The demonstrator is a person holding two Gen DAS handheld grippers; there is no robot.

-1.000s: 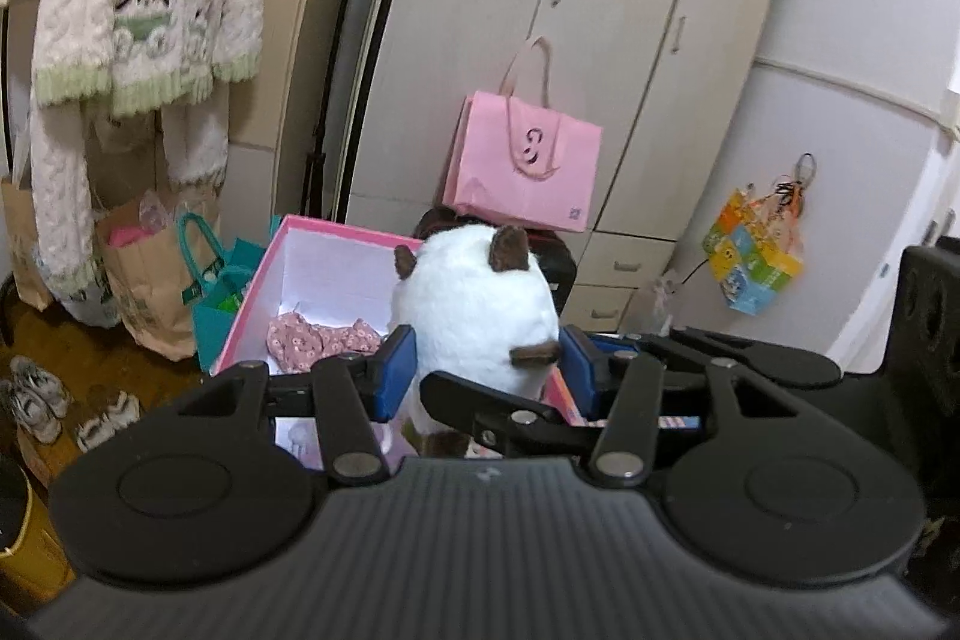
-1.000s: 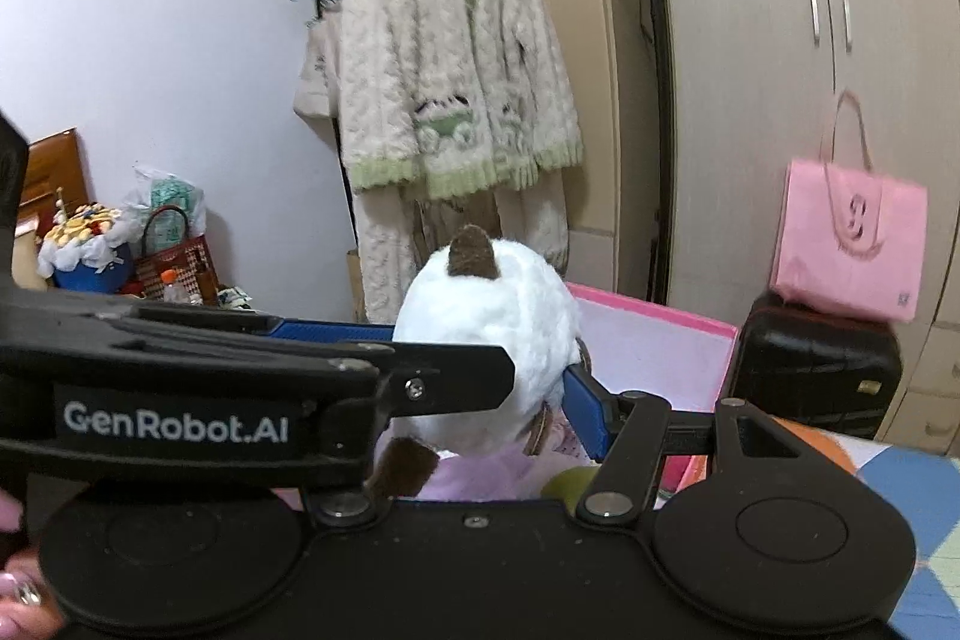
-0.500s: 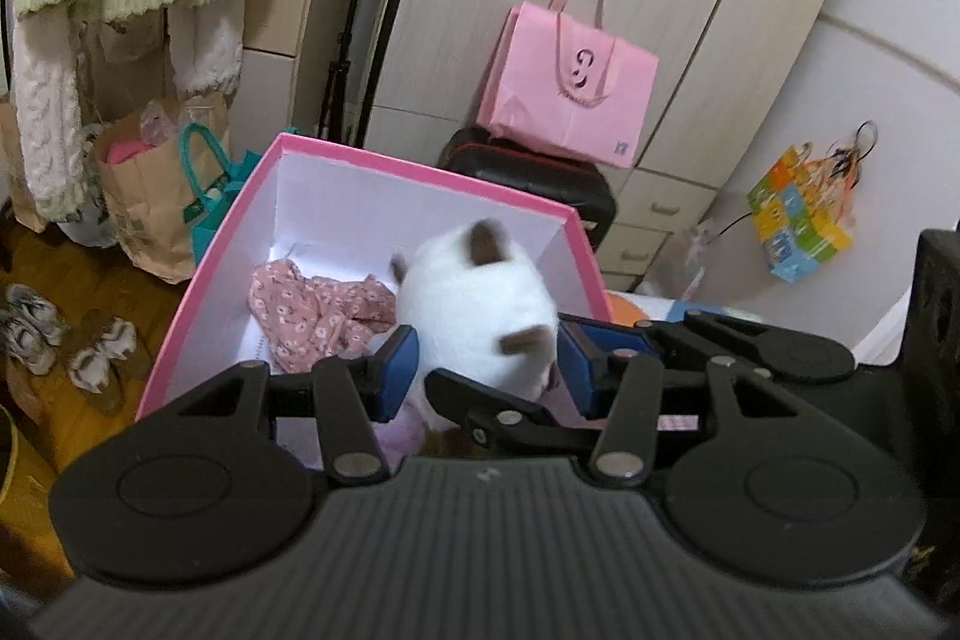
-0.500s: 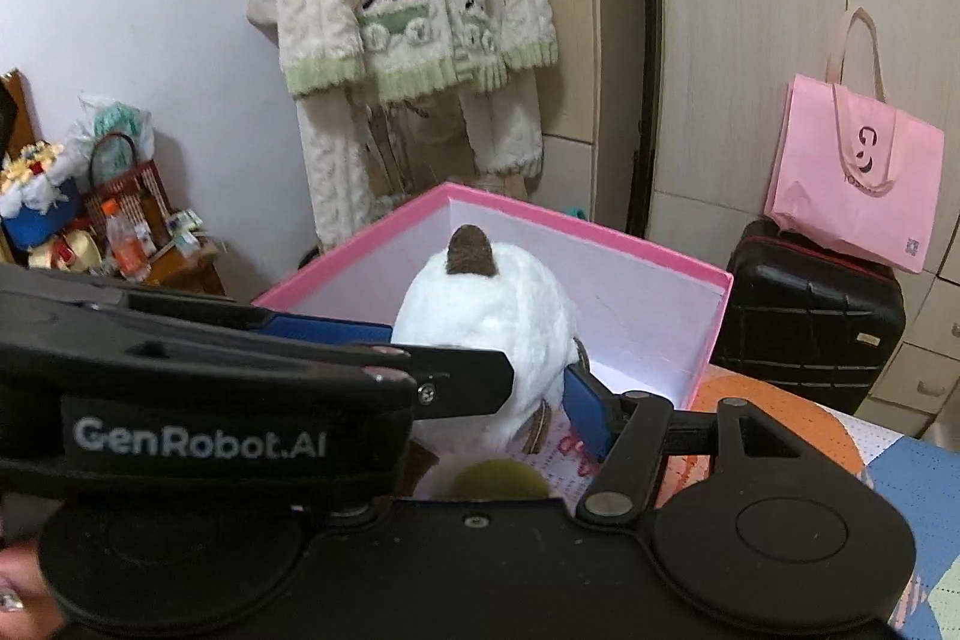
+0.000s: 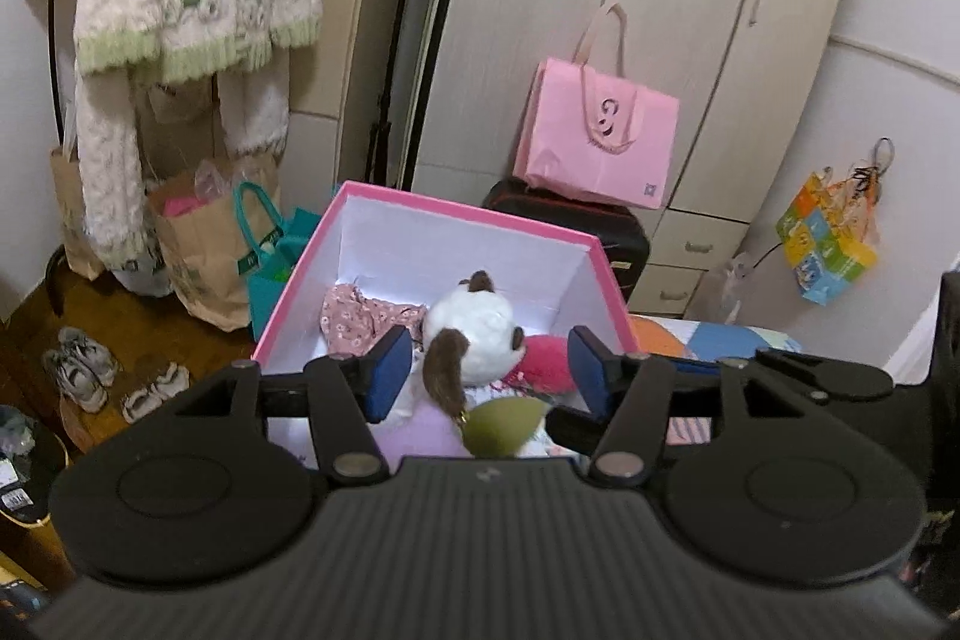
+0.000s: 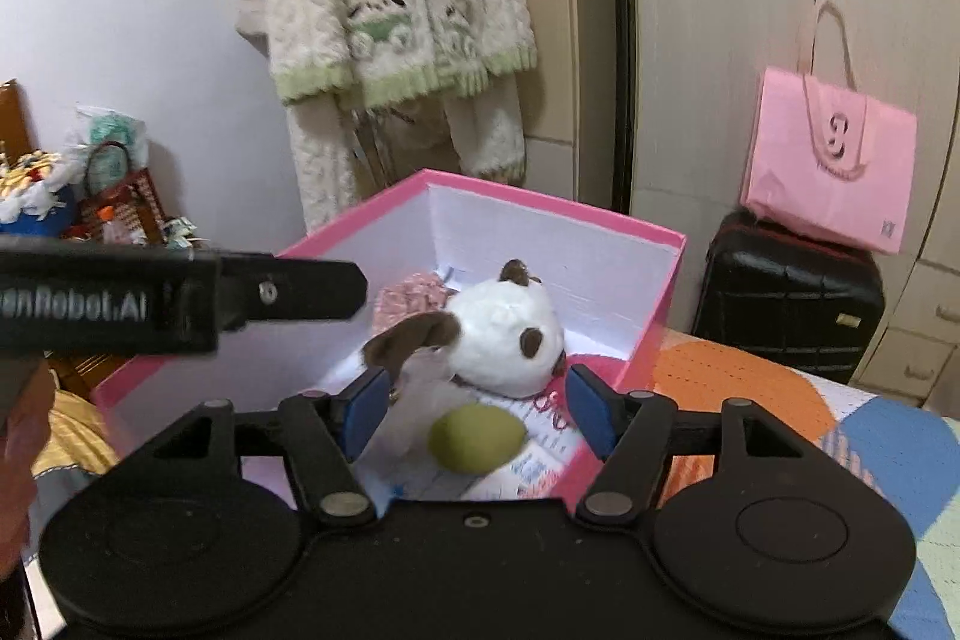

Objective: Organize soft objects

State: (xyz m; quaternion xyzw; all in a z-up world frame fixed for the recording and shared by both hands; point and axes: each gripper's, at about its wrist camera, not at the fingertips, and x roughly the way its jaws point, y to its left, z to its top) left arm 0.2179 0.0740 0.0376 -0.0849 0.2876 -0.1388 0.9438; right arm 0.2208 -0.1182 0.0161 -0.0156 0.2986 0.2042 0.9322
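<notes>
Left wrist view: the left gripper (image 5: 489, 370), black with blue pads, has just been opening its jaws and they now stand apart — the pads touch nothing, though the toy shows in the gap between them, lower down in the box.
Right gripper: the right gripper (image 6: 471, 409), of the same make, has likewise just been opening; its blue pads stand clear on either side of the toy, with nothing pressed between them.
Plush: the round white plush toy with brown ears and a brown tail (image 5: 474, 325) lies inside the box, released and resting on the things under it (it looks tipped on its side).
Box: the pink cardboard box with white inner walls (image 5: 456, 211) sits open-topped on a patchwork bedcover (image 6: 750, 394).
Already inside: a pink floral piece of cloth (image 5: 354, 310) toward the far left corner, a red fluffy item (image 5: 543, 355) just beside the toy, a soft olive-green rounded thing (image 6: 477, 439) near the front wall, and some printed fabric or paper under them.
Done: as I judge it, this toy's placing is finished — it is in the box and free of both tools.
Left: whether other soft objects still wait outside the box I cannot tell; none shows plainly on the bedcover in either view.
</notes>
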